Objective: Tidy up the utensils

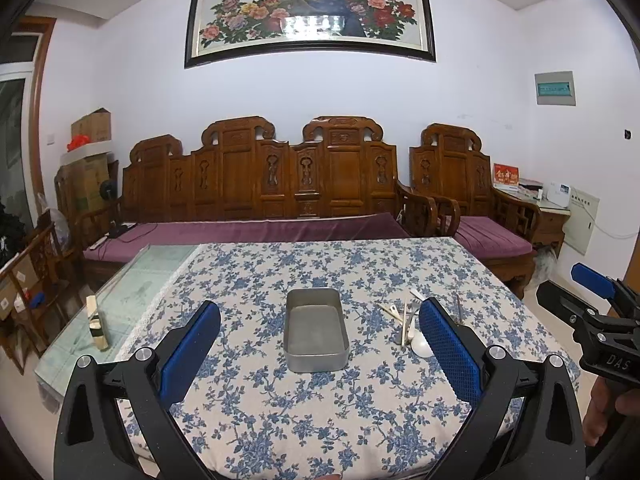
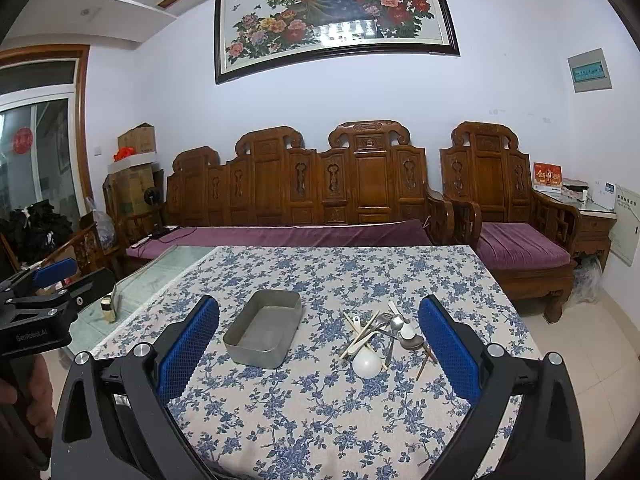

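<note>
While my left gripper point(image 1: 320, 320) hangs above the near part of the tablecloth point(image 1: 320, 420), its camera shows the metal tray point(image 1: 316, 330) in the middle of the frame, right between my two blue pads point(image 1: 192, 344) but beyond their tips, touching neither. The heap of utensils point(image 1: 408, 320) lies to the right of the tray, partly hidden behind my right-hand pad. My jaws here stand wide apart and hold nothing. At the right edge of the frame my other gripper point(image 1: 592, 280) shows, gripped by a hand point(image 1: 604, 412).

Through the right wrist camera, the tray point(image 2: 264, 332) sits left of centre, just inside my left pad point(image 2: 188, 348), lying at a slant. The utensils point(image 2: 384, 336), with spoons, a fork, pale chopsticks and a white round spoon point(image 2: 367, 362), are piled right of centre, between the pads and beyond their tips. My right gripper point(image 2: 320, 320) is also spread wide, empty, touching nothing. The left gripper point(image 2: 52, 270) appears at the left edge.
</note>
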The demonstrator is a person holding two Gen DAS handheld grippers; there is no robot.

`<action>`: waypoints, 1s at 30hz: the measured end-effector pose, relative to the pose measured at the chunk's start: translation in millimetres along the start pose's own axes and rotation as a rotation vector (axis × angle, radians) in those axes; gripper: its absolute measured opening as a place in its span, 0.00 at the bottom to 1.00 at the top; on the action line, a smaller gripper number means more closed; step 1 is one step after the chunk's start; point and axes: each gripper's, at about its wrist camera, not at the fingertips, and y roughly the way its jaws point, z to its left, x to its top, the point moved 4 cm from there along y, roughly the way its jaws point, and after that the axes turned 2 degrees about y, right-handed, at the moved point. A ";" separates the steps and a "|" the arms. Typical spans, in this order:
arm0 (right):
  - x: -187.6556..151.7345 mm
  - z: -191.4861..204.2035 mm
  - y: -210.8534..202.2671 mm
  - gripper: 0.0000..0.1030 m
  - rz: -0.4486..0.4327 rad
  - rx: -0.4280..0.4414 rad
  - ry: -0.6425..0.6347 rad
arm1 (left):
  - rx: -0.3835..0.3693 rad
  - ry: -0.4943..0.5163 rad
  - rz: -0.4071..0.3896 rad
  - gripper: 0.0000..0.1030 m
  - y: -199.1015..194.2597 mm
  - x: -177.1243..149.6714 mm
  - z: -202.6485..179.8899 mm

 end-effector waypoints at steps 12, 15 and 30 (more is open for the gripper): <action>-0.8 -0.2 -1.7 0.97 -0.003 0.000 0.000 | -0.009 -0.002 0.000 0.94 -2.4 3.6 -0.5; 3.3 1.3 -4.5 0.97 -0.005 0.003 0.001 | -0.009 0.000 -0.006 0.94 -5.0 6.4 -1.3; 3.1 2.3 -3.9 0.97 -0.009 0.005 0.001 | -0.012 0.006 -0.018 0.94 -11.2 8.2 -4.2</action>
